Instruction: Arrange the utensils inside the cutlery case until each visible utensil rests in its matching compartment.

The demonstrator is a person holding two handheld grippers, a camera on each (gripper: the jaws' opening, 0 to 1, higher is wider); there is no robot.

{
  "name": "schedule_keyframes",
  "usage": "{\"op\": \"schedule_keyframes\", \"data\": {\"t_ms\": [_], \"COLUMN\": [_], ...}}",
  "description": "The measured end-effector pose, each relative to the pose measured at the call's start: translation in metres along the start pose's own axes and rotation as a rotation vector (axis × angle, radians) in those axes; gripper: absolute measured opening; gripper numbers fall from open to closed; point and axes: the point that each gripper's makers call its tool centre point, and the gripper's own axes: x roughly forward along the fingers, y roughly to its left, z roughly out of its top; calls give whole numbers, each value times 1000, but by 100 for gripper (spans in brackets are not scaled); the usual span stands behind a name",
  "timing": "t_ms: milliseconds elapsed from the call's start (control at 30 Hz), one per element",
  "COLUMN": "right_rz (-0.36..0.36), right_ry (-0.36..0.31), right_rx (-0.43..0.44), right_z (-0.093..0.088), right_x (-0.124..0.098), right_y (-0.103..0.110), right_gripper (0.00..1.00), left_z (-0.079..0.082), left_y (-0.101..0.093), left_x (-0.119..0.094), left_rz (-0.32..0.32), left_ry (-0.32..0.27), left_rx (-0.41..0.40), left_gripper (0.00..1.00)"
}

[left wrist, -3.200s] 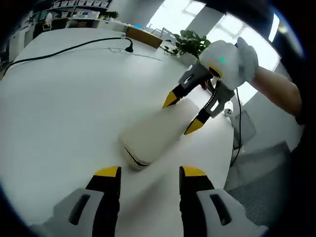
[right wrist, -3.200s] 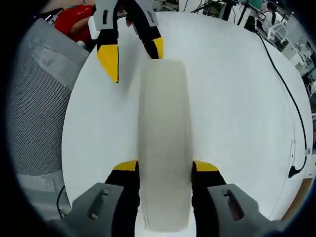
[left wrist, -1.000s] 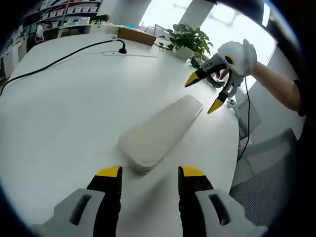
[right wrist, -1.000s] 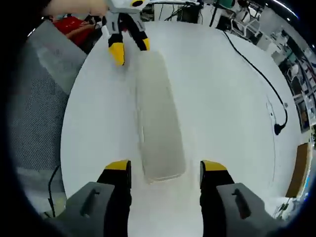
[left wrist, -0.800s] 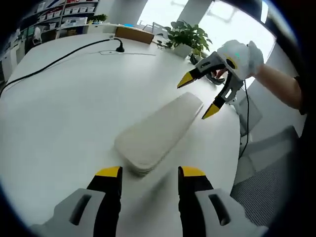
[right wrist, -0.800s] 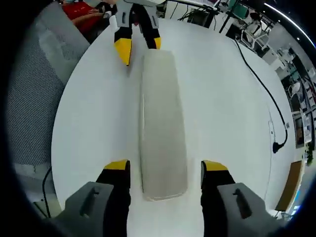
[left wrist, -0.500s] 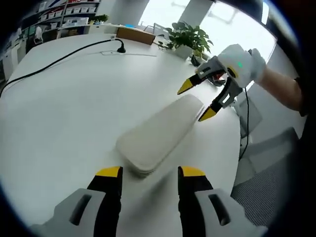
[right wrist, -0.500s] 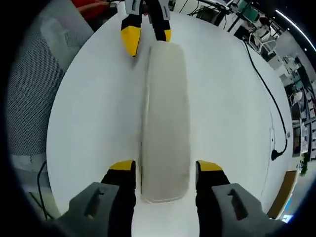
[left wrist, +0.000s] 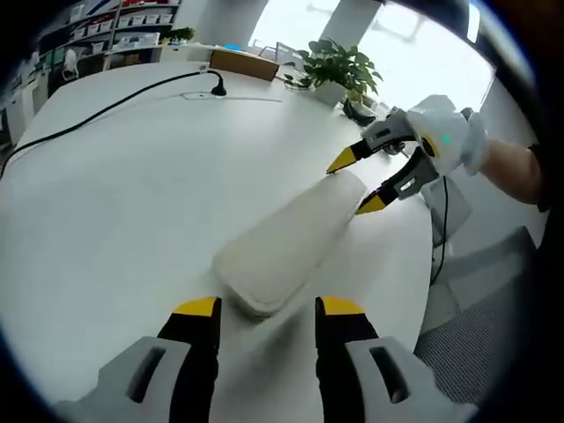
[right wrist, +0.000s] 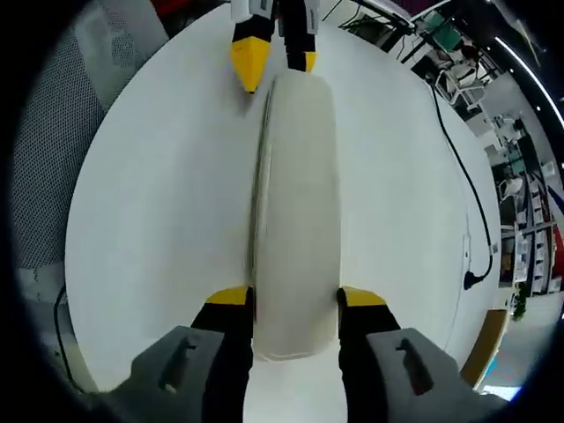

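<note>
The right gripper [right wrist: 296, 307] has its yellow-tipped jaws straddling one end of the closed, cream cutlery case [right wrist: 294, 203], both tips at its sides. The left gripper [left wrist: 269, 310] is spread open and holds nothing, its tips just short of the case's other end. The case lies flat on the white table [left wrist: 115, 194].

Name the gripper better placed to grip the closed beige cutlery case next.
Right. The right gripper already straddles the closed beige cutlery case; the left gripper sits just off the other end.
</note>
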Motion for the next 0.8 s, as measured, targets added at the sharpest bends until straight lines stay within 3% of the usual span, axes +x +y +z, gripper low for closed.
{"op": "schedule_keyframes", "data": {"t_ms": [67, 133, 333, 433, 500, 567, 600, 633, 667, 700, 800], "right_rz": [-37, -12, -5, -14, 24, 76, 124, 106, 161, 158, 135], "right_ry": [12, 13, -146, -186, -195, -179, -187, -182, -159, -135, -103], "right_rx": [-88, -27, 197, 350, 472, 563, 553, 597, 621, 644, 588], "right_z": [2, 1, 11, -2, -14, -23, -24, -27, -29, -32, -35], "right_x": [0, -3, -42, -59, -62, -60, -58, -56, -52, -50, -41], "right_y": [-3, 1, -4, -14, -15, -12, -5, -7, 0, 1, -4], "right_gripper": [38, 43, 42, 38, 22, 1, 0, 0, 0, 0, 0], "left_z": [0, 0, -6, 18, 37, 52, 56, 58, 55, 52, 37], "left_y": [0, -1, 9, 23, 26, 17, 12, 4, -2, -4, 0], "left_x": [0, 0, -24, -46, -53, -50, -45, -39, -33, -28, -15], "left_rz": [3, 6, 33, 110, 143, 129, 113, 86, 57, 59, 79], "left_ry": [0, 1, -6, -74, -92, -74, -66, -40, 2, 34, 142], "left_rx": [0, 7, 18, 58, 32, 20, 26, 31, 43, 41, 100], "left_gripper": [43, 45, 47, 40, 23, 12, 11, 11, 8, 6, 6]}}
